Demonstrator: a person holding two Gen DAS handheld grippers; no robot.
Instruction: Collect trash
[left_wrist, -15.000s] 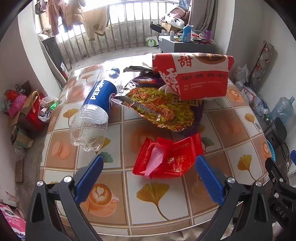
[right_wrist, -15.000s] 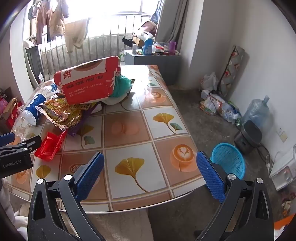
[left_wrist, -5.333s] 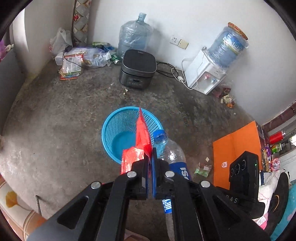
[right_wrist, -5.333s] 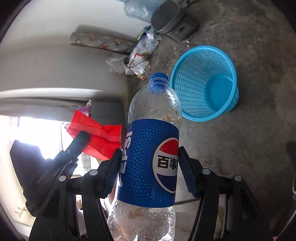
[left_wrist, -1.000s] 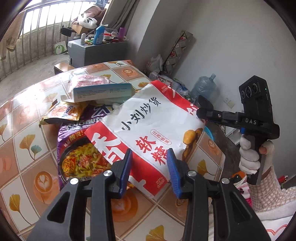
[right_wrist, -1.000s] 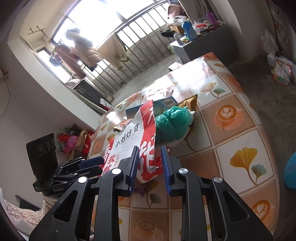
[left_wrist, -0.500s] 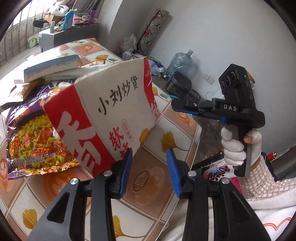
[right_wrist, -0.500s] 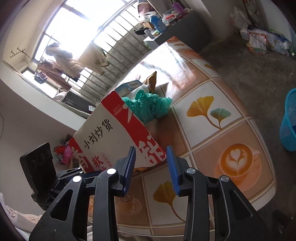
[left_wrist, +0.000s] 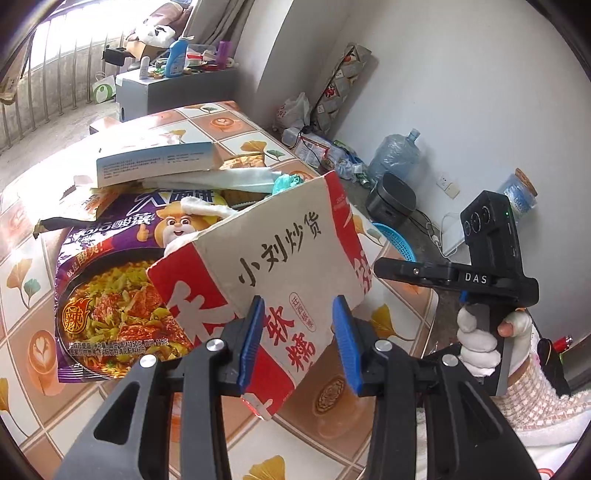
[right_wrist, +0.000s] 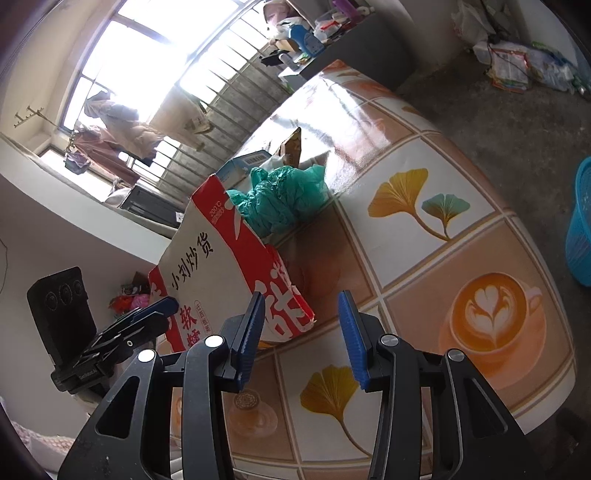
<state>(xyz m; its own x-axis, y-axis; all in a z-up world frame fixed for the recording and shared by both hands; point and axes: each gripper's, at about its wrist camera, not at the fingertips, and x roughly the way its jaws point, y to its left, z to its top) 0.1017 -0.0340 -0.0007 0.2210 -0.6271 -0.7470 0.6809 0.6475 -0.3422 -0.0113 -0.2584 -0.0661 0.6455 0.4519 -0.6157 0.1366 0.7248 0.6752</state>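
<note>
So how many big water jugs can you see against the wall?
2: one jug on the floor beside the black cooker, another jug farther right, behind the right tongs' camera. Others may be hidden.

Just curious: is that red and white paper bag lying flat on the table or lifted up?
Lifted and tilted: the left gripper holds the paper bag by its lower end.

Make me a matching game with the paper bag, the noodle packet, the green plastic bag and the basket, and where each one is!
Things:
1. red-and-white paper bag
2. purple noodle packet
3. green plastic bag
4. blue basket

Places:
A. on the floor beside the table
B. flat on the table
C. between the left claw's pads
D. bunched up behind the paper bag

Pairs: 1-C, 2-B, 3-D, 4-A
</note>
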